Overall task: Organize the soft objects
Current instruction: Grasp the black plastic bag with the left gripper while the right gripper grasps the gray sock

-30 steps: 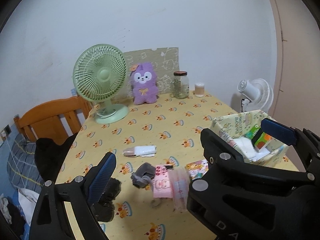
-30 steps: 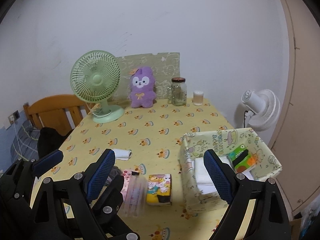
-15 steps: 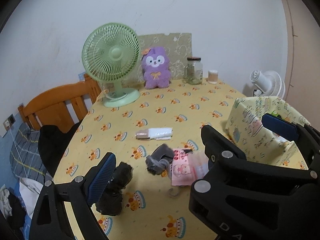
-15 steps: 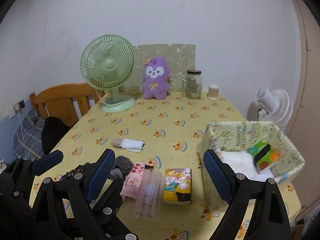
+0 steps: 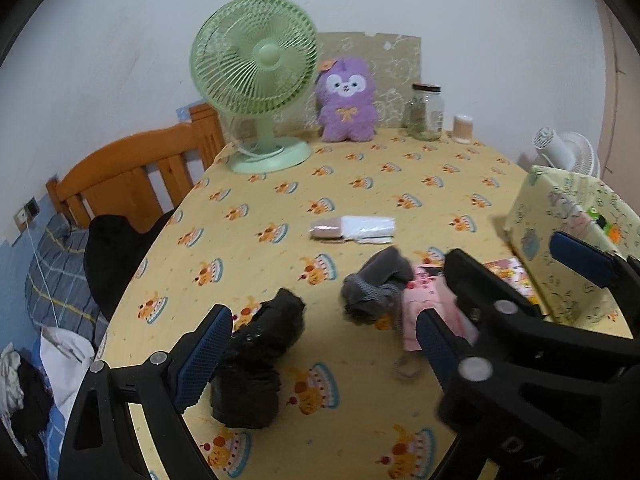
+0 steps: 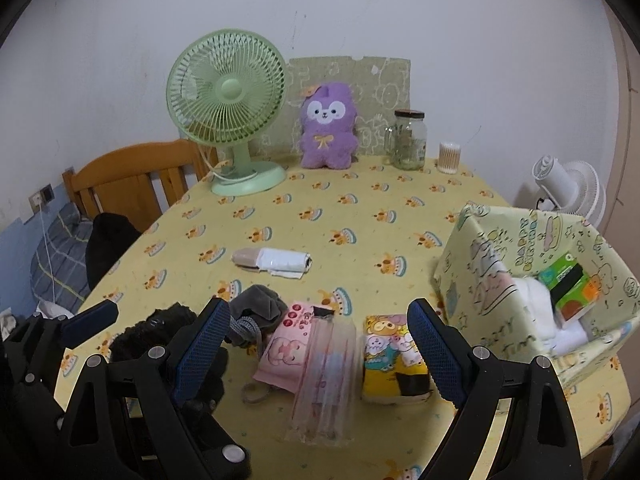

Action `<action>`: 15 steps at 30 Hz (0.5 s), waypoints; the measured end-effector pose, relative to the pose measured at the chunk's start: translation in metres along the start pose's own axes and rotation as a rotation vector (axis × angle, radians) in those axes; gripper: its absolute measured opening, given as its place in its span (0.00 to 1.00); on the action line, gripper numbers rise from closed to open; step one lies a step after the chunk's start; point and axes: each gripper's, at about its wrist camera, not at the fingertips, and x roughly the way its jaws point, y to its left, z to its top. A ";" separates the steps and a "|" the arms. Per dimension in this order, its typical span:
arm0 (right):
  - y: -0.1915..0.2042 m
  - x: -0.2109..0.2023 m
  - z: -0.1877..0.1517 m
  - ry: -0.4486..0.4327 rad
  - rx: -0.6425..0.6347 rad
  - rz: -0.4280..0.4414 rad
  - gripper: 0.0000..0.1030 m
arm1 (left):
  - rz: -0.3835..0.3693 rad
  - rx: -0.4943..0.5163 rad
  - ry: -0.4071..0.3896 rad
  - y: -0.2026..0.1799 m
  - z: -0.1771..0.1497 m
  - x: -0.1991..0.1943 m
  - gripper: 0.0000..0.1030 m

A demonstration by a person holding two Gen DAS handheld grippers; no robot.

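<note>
While upright, black bundle [image 5: 256, 354] leans slightly right.

Room's dim-ish, soft even indoor light w/ a cool cast, source not visible. Shadows weak: faint ones under the green fan [image 6: 227, 92] base and black soft bundle [image 5: 256, 356]. No hard glare, only a slight sheen on the glass jar [image 6: 409, 139]. Heavy fisheye bend in both views; black vignette at corners, wall [image 6: 360, 8] curves. Left wrist view has motion blur on the patterned box [image 5: 568, 232] edge and pink pouch [image 5: 430, 304]. Right wrist view sharper, some grain.
</note>
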 end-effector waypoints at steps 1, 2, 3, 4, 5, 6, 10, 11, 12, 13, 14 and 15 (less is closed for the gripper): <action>0.001 0.004 -0.001 0.008 -0.001 -0.003 0.89 | 0.006 -0.011 0.007 0.004 -0.001 0.004 0.90; 0.002 0.006 -0.002 0.012 -0.001 -0.004 0.89 | 0.009 -0.019 0.012 0.008 -0.002 0.006 0.90; 0.003 0.009 -0.003 0.018 0.000 -0.004 0.89 | 0.013 -0.029 0.018 0.012 -0.003 0.010 0.90; 0.005 0.013 -0.004 0.027 -0.004 -0.003 0.89 | 0.025 -0.035 0.024 0.015 -0.004 0.013 0.90; 0.007 0.015 -0.004 0.033 -0.009 -0.003 0.89 | 0.041 -0.041 0.029 0.019 -0.005 0.017 0.90; 0.009 0.018 -0.005 0.038 -0.018 0.000 0.89 | 0.046 -0.046 0.032 0.022 -0.006 0.019 0.90; 0.020 0.029 -0.007 0.059 -0.053 0.009 0.89 | 0.037 -0.076 0.060 0.032 -0.010 0.031 0.84; 0.022 0.031 -0.007 0.065 -0.058 0.010 0.89 | 0.033 -0.082 0.068 0.034 -0.011 0.034 0.81; 0.024 0.034 -0.008 0.071 -0.063 0.013 0.89 | 0.028 -0.086 0.073 0.035 -0.012 0.036 0.77; 0.027 0.037 -0.008 0.078 -0.068 0.015 0.89 | 0.024 -0.090 0.077 0.037 -0.013 0.038 0.75; 0.029 0.039 -0.009 0.083 -0.072 0.016 0.89 | 0.016 -0.093 0.081 0.038 -0.015 0.040 0.69; 0.031 0.041 -0.009 0.086 -0.076 0.016 0.89 | 0.007 -0.095 0.085 0.039 -0.016 0.042 0.61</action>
